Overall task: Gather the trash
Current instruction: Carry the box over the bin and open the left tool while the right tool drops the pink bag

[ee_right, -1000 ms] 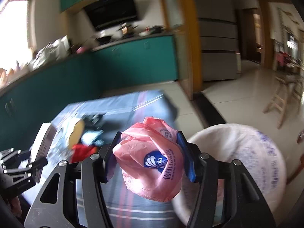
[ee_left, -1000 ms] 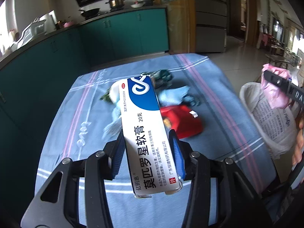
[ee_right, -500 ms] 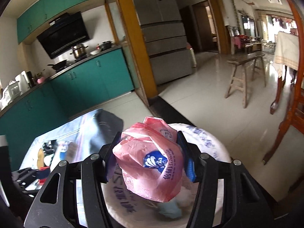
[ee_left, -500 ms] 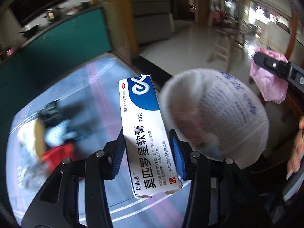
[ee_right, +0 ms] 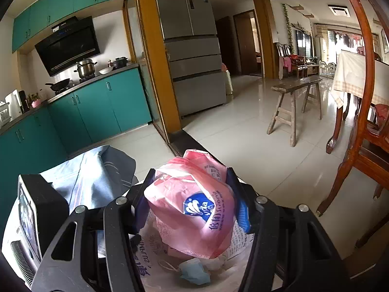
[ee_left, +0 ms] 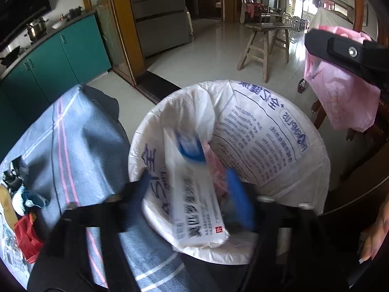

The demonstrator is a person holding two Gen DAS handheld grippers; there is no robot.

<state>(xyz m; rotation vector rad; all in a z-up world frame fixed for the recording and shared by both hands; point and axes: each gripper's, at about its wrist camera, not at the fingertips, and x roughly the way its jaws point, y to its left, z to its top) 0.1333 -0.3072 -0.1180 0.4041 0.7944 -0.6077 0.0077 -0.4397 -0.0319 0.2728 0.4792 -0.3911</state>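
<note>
My left gripper (ee_left: 192,189) is over the white-lined trash bin (ee_left: 279,131), its jaws spread apart. The white and blue ointment box (ee_left: 192,194) is blurred between them, apart from the right blue pad (ee_left: 239,202), tilting into the bin. My right gripper (ee_right: 192,199) is shut on a crumpled pink plastic wrapper (ee_right: 194,206) and holds it above the same bin (ee_right: 170,260). That gripper and its wrapper (ee_left: 340,92) also show in the left wrist view at the upper right. A blue face mask (ee_right: 194,271) lies in the bin.
The table with a blue striped cloth (ee_left: 73,146) stands left of the bin, with a red packet (ee_left: 26,238) and other scraps (ee_left: 26,197) on it. A wooden stool (ee_right: 294,107) and a wooden chair (ee_right: 359,146) stand on the tiled floor at right. Teal cabinets (ee_right: 92,107) line the back.
Both grippers have swung from the table to over the bin. The left jaws have opened and the ointment box is slipping down out of them. The right gripper still holds the pink wrapper.
</note>
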